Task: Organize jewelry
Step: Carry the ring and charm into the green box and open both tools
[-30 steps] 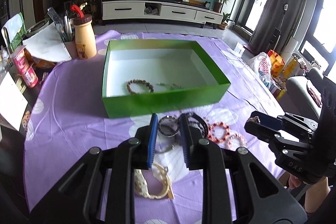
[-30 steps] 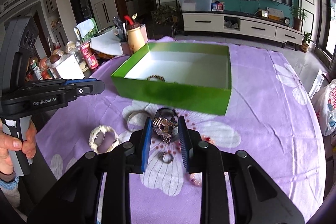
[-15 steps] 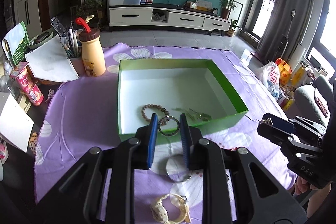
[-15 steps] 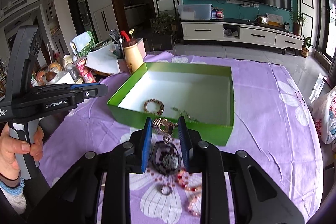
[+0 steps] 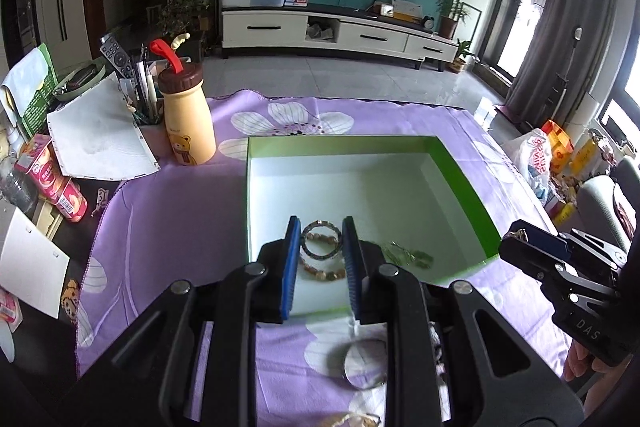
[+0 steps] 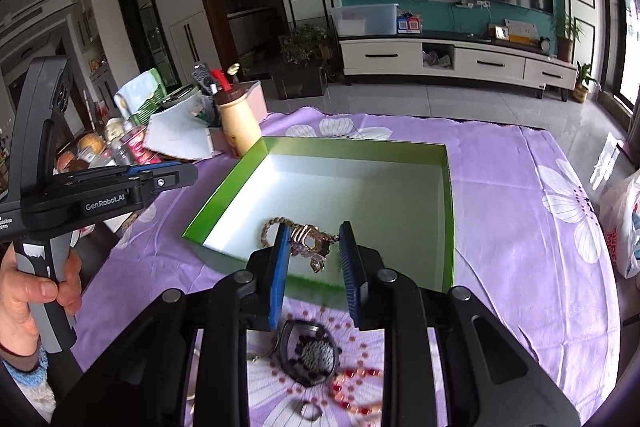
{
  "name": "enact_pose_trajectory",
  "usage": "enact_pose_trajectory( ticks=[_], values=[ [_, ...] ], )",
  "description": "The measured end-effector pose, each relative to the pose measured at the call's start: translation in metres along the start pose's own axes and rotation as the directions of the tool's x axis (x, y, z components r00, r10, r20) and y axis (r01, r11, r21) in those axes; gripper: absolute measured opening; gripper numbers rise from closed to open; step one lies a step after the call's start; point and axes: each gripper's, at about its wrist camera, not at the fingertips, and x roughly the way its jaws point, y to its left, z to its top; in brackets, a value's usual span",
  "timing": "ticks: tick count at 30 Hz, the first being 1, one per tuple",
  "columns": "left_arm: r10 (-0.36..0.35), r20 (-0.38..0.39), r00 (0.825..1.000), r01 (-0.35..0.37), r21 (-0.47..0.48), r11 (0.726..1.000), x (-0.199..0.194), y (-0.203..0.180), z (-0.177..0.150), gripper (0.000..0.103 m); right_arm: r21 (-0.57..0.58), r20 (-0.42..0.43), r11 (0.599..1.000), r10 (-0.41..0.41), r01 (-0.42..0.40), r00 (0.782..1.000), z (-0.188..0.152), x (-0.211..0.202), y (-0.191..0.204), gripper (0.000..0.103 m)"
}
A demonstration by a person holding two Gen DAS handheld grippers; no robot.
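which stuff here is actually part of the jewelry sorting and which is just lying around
Part of the job:
green box
dark bangle in the left gripper
gold piece at the right gripper
wooden bead bracelet in the box
red bead bracelet and silver ring on the cloth

Just lying about:
bear bottle
remote
papers
snack bag

Your green box (image 5: pixel 464 183) sits open on the purple tabletop (image 5: pixel 168 227) with a brown bead bracelet (image 5: pixel 322 273) and a thin chain (image 5: pixel 408 255) inside, while red beads (image 6: pixel 352 383) lie outside.
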Motion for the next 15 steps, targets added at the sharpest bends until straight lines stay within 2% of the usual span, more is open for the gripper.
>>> enact_pose_trajectory(
  ticks=[7,15],
  values=[
    [0.027,-0.057,0.998,-0.027,0.004,1.000,0.038,0.002,0.009,0.021,0.034,-0.057,0.999,0.005,-0.003,0.998,0.006,0.041,-0.014,0.025],
    [0.015,-0.147,0.989,-0.008,0.047,0.999,0.088,-0.021,0.005,0.021,0.100,-0.133,0.994,-0.020,0.033,0.991,-0.006,0.078,-0.034,0.025]
  ],
)
